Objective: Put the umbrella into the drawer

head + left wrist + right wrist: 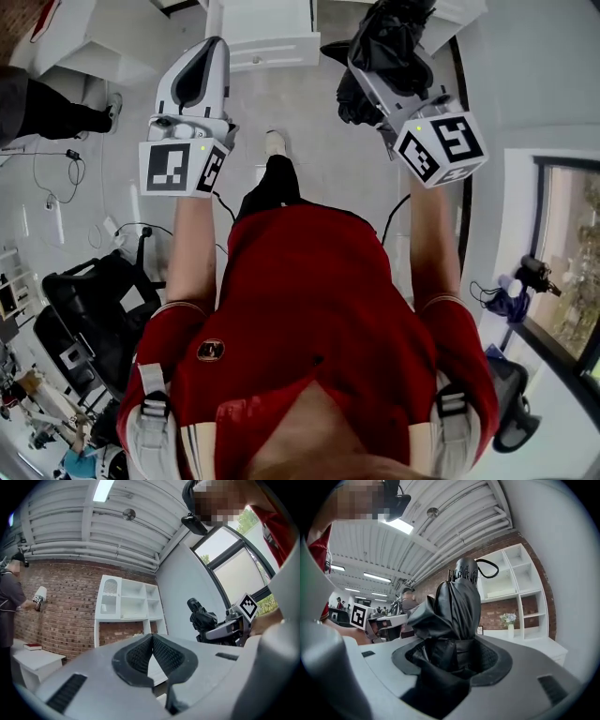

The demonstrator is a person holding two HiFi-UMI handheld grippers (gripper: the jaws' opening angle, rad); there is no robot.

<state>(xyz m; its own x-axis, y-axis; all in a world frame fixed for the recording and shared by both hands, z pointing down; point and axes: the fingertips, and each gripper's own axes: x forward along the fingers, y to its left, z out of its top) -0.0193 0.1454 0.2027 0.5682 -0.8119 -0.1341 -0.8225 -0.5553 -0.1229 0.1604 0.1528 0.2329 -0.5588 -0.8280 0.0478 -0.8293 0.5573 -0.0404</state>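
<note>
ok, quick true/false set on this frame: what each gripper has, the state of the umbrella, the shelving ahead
1. The right gripper is closed on a folded black fabric umbrella. True.
2. The left gripper grips the umbrella too. False: its jaws are together with nothing between them.
3. The umbrella's canopy is spread open. False: it is folded and its fabric is bunched.
4. A white shelf unit stands against a red brick wall. True.
5. The person wears a blue shirt. False: it is a red shirt.
</note>
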